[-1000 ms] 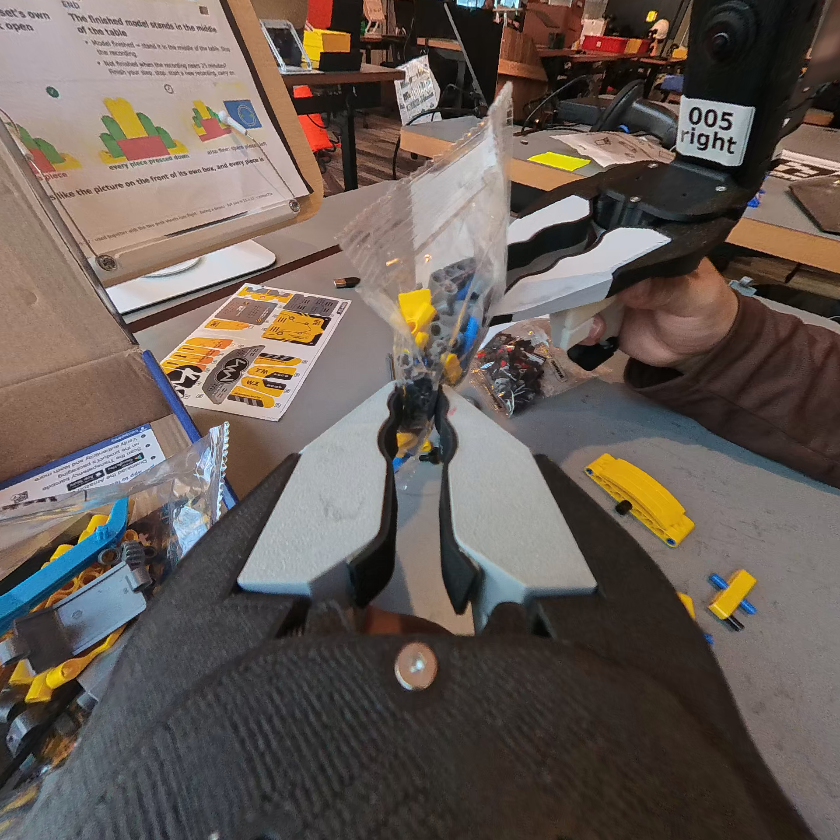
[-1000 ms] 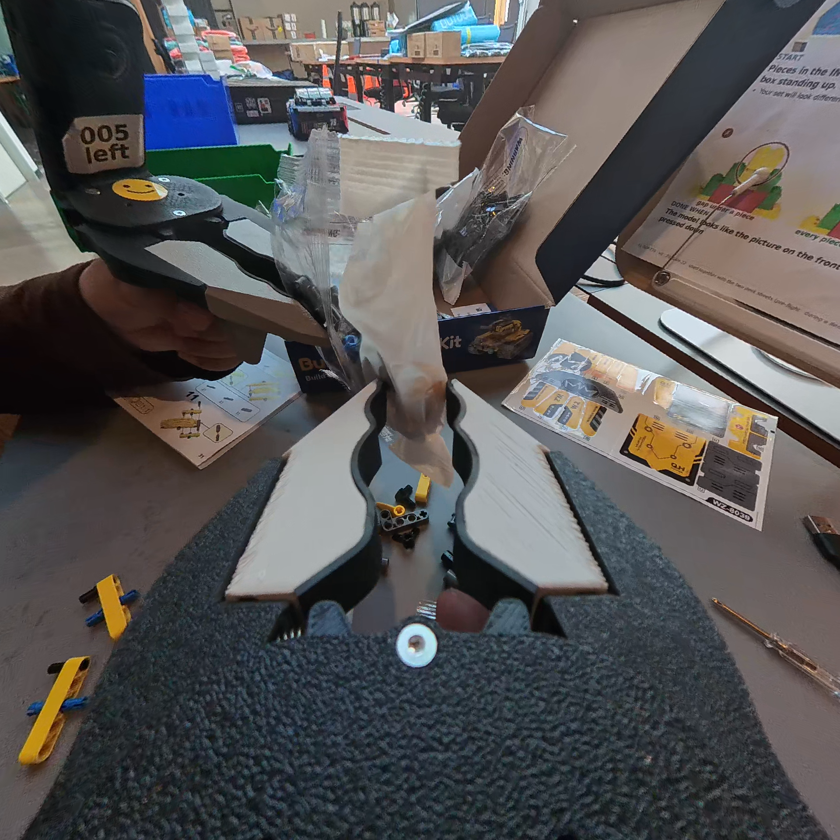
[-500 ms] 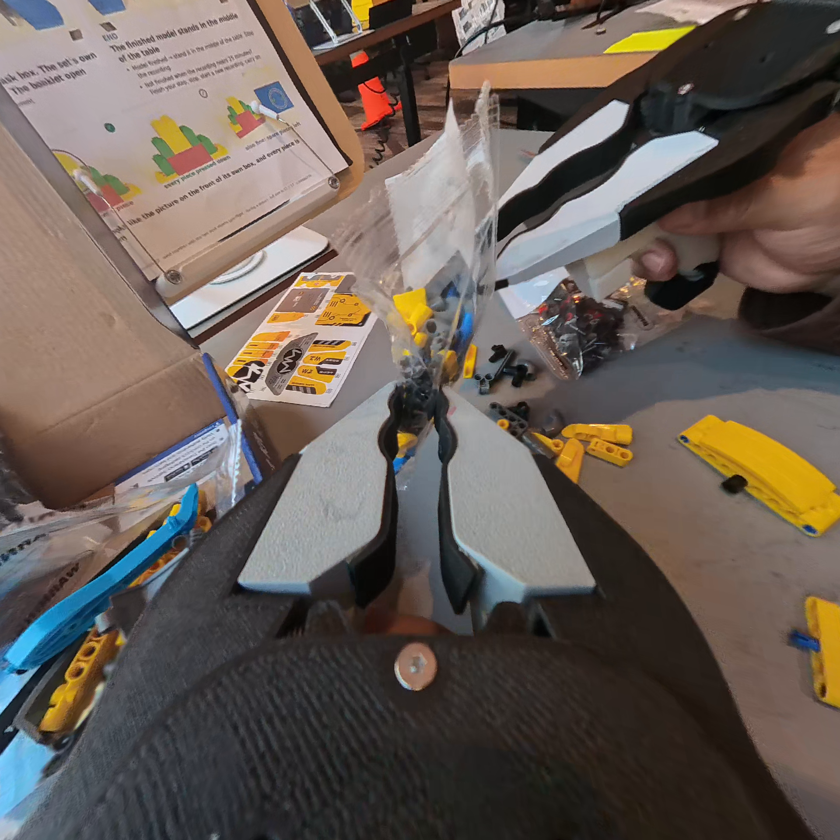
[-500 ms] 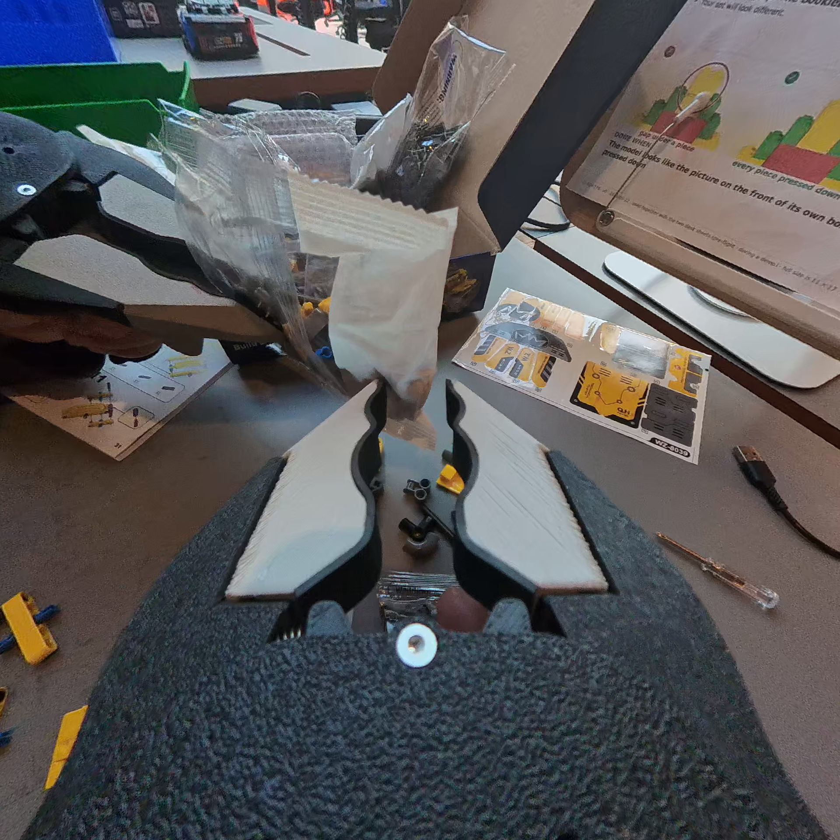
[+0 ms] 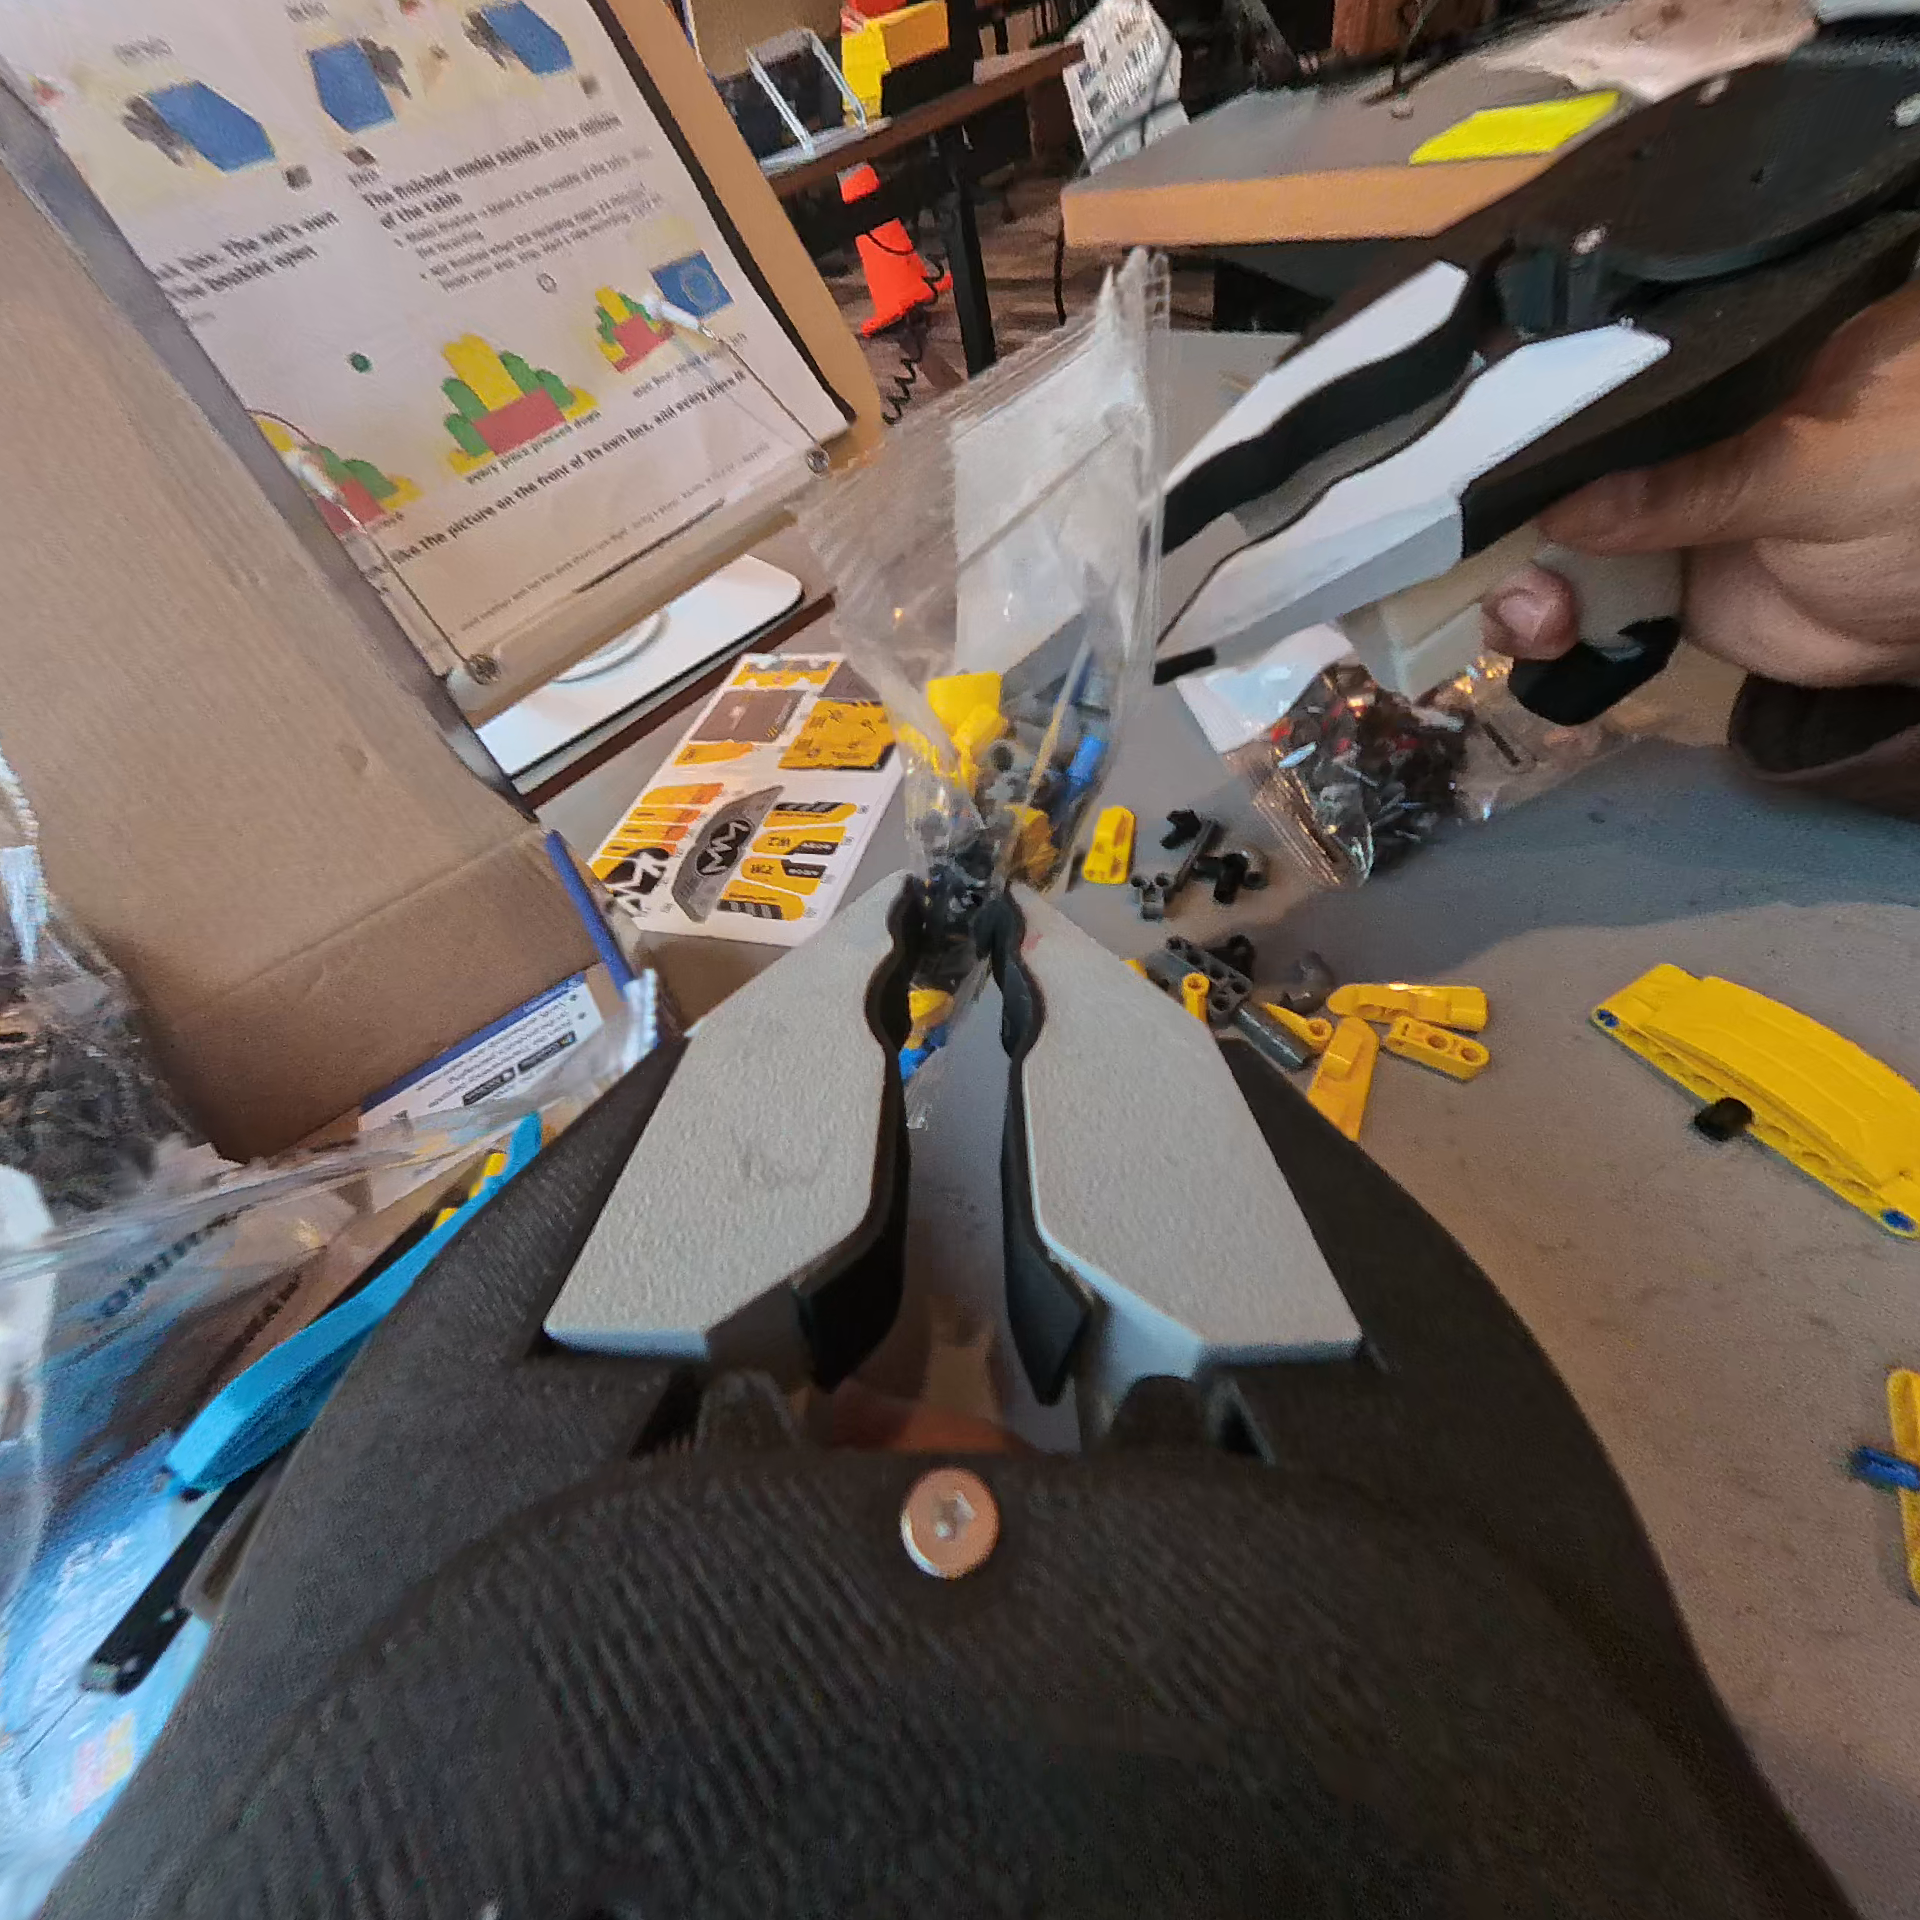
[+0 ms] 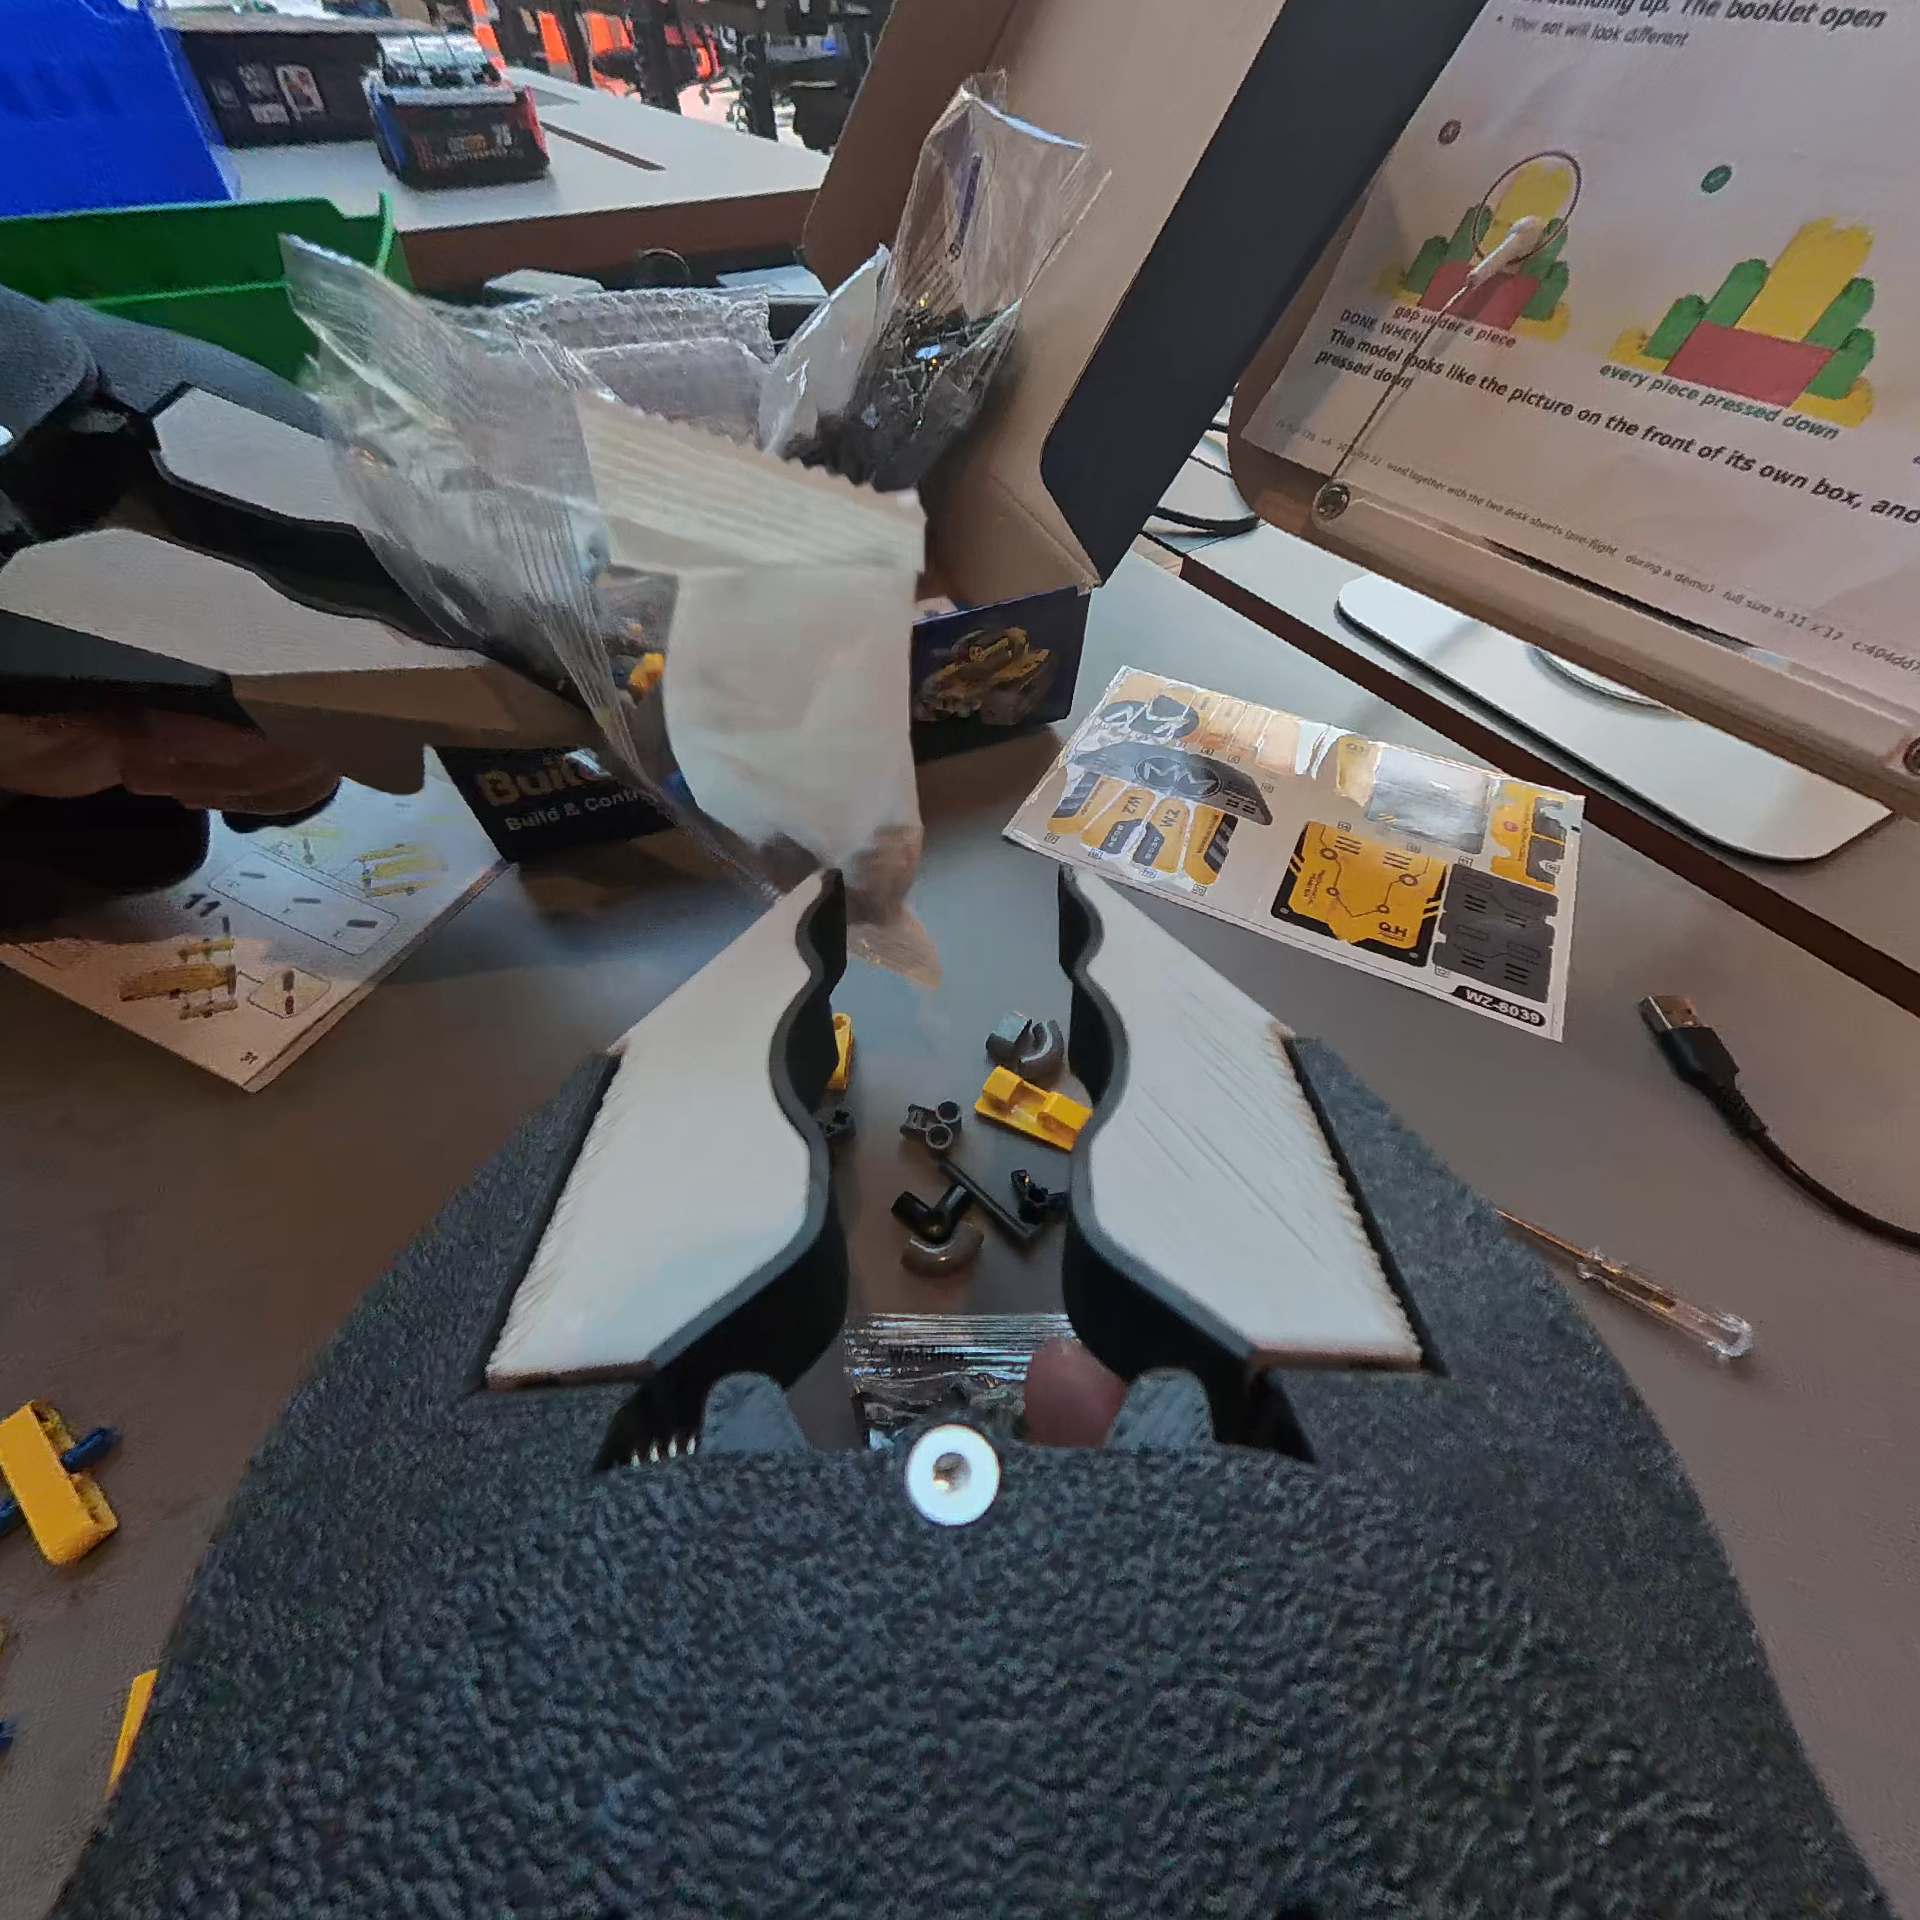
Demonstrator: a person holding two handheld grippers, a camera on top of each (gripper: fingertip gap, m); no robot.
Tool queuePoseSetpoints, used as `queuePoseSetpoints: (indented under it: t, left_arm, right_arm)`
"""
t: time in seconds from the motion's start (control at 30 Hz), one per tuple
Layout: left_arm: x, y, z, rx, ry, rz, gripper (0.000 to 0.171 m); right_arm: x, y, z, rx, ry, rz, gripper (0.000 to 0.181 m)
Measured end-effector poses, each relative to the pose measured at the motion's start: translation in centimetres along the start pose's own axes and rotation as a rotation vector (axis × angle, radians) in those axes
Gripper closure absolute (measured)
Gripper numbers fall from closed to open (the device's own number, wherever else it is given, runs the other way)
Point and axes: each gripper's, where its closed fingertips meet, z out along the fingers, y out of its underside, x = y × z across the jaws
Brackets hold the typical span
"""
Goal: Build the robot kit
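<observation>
The left gripper (image 5: 951, 920), at the centre of the left wrist view, has its jaws pressed on the lower corner of a clear bag (image 5: 1013, 623). The bag stands up from the jaws toward the upper middle of the frame, with yellow, blue and grey bricks bunched in its lower part.

The right gripper (image 5: 1169, 603) comes in from the upper right of that view, held by a hand (image 5: 1787, 540), its tips right beside the bag's right edge. In the right wrist view the right gripper (image 6: 945, 899) has its jaws spread. The bag (image 6: 790, 665) hangs at the frame's centre, its bottom tip just touching or beside the left jaw; whether it touches cannot be told.

Loose bricks (image 6: 977, 1143) lie on the grey surface (image 6: 1351, 1091) between the right jaws. More yellow bricks (image 5: 1392, 1023) lie right of the left gripper, and a long yellow curved piece (image 5: 1766, 1081) lies at the right edge.

A sticker sheet (image 6: 1309, 852) lies flat in the centre right of the right wrist view. An open cardboard box (image 5: 208, 727) fills the left of the left wrist view, with an instruction board (image 5: 436, 260) in the upper left. A second bag of dark parts (image 5: 1361, 779) lies under the right gripper. A booklet (image 6: 218, 935) lies at the left of the right wrist view.
</observation>
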Motion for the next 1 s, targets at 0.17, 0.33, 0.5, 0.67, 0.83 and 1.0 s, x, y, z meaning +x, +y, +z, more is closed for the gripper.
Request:
queuePoseSetpoints:
  t: [0.17, 0.33, 0.5, 0.67, 0.83, 1.0]
  left_arm:
    - [-1.4, -0.9, -1.0, 0.024, -0.024, -0.023, 0.162]
    - [-0.8, 1.1, 0.1, -0.069, -0.044, 0.07, 0.162]
    - [0.9, 2.6, 1.3, -0.125, -0.014, 0.124, 0.162]
    - [0.8, 2.7, 1.4, -0.12, -0.015, 0.116, 0.162]
    - [1.8, 1.1, -0.2, -0.039, 0.115, 0.186, 0.162]
    - [3.4, -0.3, -2.6, 0.015, 0.328, 0.109, 0.163]
  right_arm:
    - [0.2, -0.6, -0.4, 0.035, -0.005, 0.028, 0.141]
    - [-0.7, 0.2, 0.3, -0.006, -0.037, 0.013, 0.138]
    - [-0.8, 1.9, 1.4, -0.102, 0.019, -0.061, 0.139]
    - [-0.7, 2.3, 1.8, -0.122, 0.047, -0.093, 0.132]
    - [-1.8, 1.2, 1.4, -0.051, -0.043, -0.04, 0.114]
    - [-6.8, -0.8, -0.3, 0.052, -0.364, -0.015, 0.143]
